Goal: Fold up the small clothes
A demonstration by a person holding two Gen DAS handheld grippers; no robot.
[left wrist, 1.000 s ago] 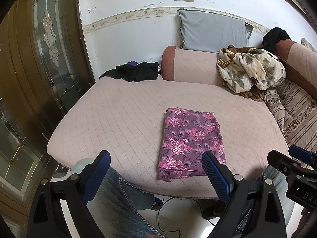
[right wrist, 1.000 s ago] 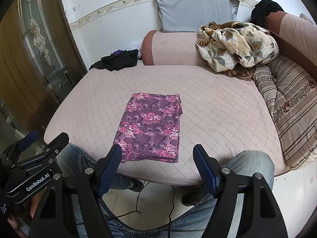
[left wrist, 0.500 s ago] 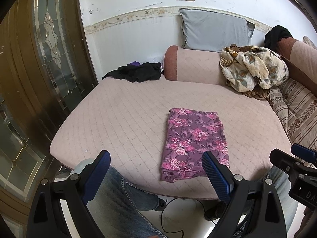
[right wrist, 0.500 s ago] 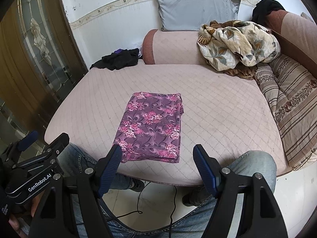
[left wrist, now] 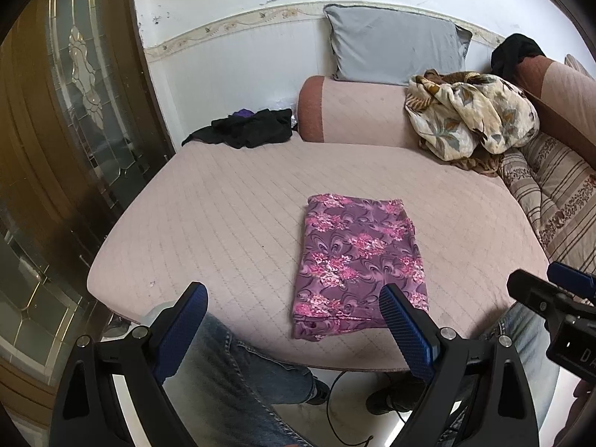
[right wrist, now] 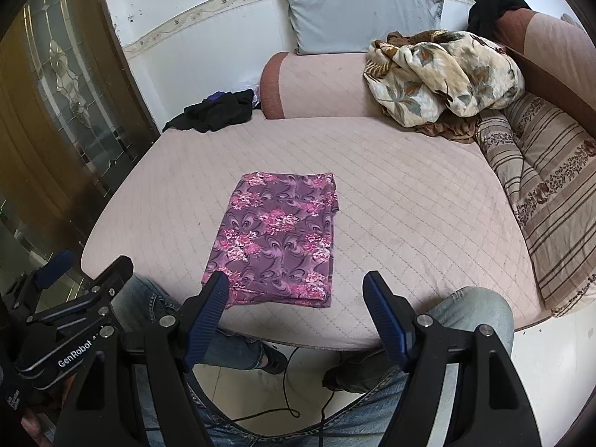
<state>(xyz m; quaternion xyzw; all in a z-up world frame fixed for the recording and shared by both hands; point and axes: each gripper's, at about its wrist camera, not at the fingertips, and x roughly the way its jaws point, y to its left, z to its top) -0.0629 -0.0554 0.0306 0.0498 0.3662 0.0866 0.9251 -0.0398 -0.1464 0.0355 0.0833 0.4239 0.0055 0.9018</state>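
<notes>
A purple floral garment (left wrist: 359,262) (right wrist: 279,236) lies folded into a flat rectangle on the pink quilted bed (left wrist: 231,216) (right wrist: 409,193), near its front edge. My left gripper (left wrist: 294,298) hovers open in front of the bed edge, nothing between its blue pads; its right finger (left wrist: 406,331) overlaps the cloth's near right corner in the picture. My right gripper (right wrist: 296,285) is open and empty too, held short of the cloth's near edge. Each gripper shows at the side of the other's view.
A black clothes pile (left wrist: 249,126) (right wrist: 216,110) lies at the back left. A floral blanket (left wrist: 469,115) (right wrist: 443,74), grey pillow (left wrist: 395,50) and striped cushion (right wrist: 540,186) crowd the back right. A person's jeans-clad knees (right wrist: 473,309) and a floor cable (right wrist: 283,383) are below.
The left wrist view has shifted slightly, so the bed and the cloth sit a little lower and further right. The right wrist view is nearly unchanged. Both grippers stay open.
</notes>
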